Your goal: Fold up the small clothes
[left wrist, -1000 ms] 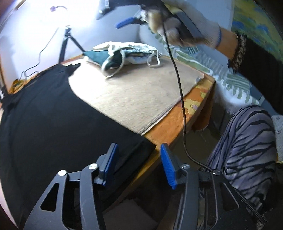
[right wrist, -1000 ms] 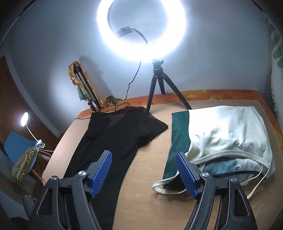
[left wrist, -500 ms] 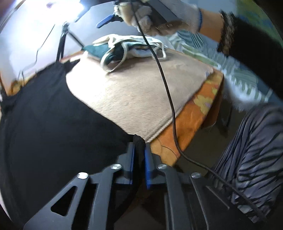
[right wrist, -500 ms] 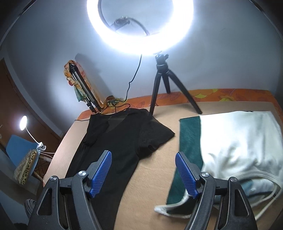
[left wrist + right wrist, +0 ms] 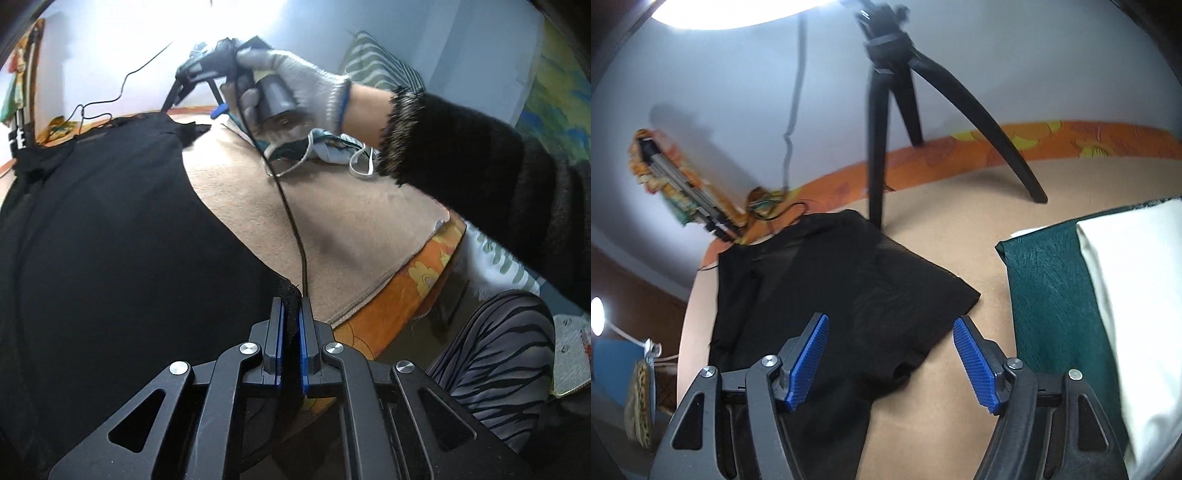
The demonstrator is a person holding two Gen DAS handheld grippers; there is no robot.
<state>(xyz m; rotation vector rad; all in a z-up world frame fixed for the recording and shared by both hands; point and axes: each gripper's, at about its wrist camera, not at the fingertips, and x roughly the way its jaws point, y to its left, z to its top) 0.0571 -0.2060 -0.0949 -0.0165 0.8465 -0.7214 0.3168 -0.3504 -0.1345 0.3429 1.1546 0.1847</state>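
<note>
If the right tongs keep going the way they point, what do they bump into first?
Most likely the black top. The right tongs are open and aimed down at its sleeve, which lies between the blue pads with the beige mat underneath. How far off it is cannot be judged here.

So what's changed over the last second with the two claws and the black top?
The left claw closed on the near hem corner of the black top and now pinches it. The right claw came down over the top's sleeve, jaws narrowing slightly, nothing gripped. The folded pile and tripod stayed put.
</note>
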